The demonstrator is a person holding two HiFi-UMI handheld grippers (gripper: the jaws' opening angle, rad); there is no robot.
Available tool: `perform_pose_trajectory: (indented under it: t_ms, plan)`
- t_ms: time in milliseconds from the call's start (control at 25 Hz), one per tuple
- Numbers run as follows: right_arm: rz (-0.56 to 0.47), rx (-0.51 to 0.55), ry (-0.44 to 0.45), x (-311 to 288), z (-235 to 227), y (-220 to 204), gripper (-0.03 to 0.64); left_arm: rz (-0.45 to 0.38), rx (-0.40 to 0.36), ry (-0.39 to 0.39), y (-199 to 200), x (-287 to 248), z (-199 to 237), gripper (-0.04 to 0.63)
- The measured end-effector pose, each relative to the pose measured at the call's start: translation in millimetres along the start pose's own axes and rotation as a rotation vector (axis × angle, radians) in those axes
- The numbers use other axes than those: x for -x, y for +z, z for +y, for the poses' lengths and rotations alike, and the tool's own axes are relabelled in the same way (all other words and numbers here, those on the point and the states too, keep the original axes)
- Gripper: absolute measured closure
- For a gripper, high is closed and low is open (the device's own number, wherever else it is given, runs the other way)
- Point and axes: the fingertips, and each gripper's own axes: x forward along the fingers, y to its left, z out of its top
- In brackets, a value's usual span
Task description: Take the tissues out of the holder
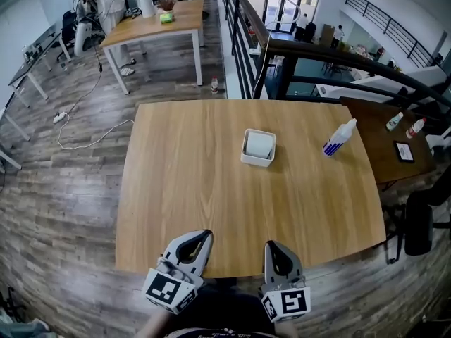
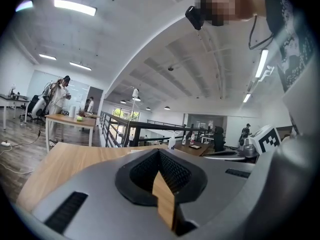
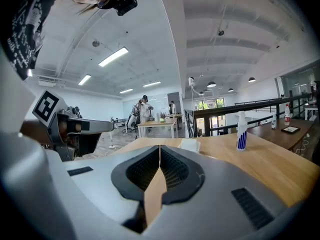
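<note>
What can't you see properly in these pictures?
How many tissues are in the holder: the head view shows only a white top, and the right gripper view shows only the holder's side wall.
The print on the spray bottle: too small in every view.
The flat black thing on the side table: too small to name.

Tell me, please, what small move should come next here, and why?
Probably move the right tongs forward toward the holder. They and the left tongs are shut and empty at the near edge of the table. The tissues sit in the holder mid-table, well apart from both, and somewhat nearer the right tongs.
</note>
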Motion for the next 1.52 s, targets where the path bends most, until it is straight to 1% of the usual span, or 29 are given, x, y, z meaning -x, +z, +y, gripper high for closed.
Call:
perform_pose_trajectory:
  t_ms: [200, 320, 600, 840, 1120, 1280, 1520]
  plan:
    - [0.008, -0.004, -0.005, 1, -18, -2, 0.601, 0.005, 0.007, 0.016, -2, -11, -2, 0.591]
    - [0.013, -0.019, -0.015, -2, -24, -2, 0.601, 0.009, 0.002, 0.01, -2, -19, -3, 0.591]
    - [0.027, -0.037, -0.017, -14, -21, -1, 0.601, 0.009, -0.014, -0.022, 3, -34, -1, 0.591]
    - [0.039, -0.021, -0.015, -22, -15, -2, 0.601, 0.026, -0.004, -0.042, 2, -39, 10, 0.591]
    - [0.053, -0.017, -0.021, -29, -18, -4, 0.601, 0.035, 0.016, -0.06, -2, -49, 14, 0.591]
    - [0.046, -0.007, -0.006, -35, -15, -2, 0.601, 0.034, 0.022, -0.057, -2, -51, 19, 0.591]
    - [0.011, 0.023, 0.051, -49, -18, 7, 0.601, 0.039, 0.035, -0.048, -5, -54, 25, 0.591]
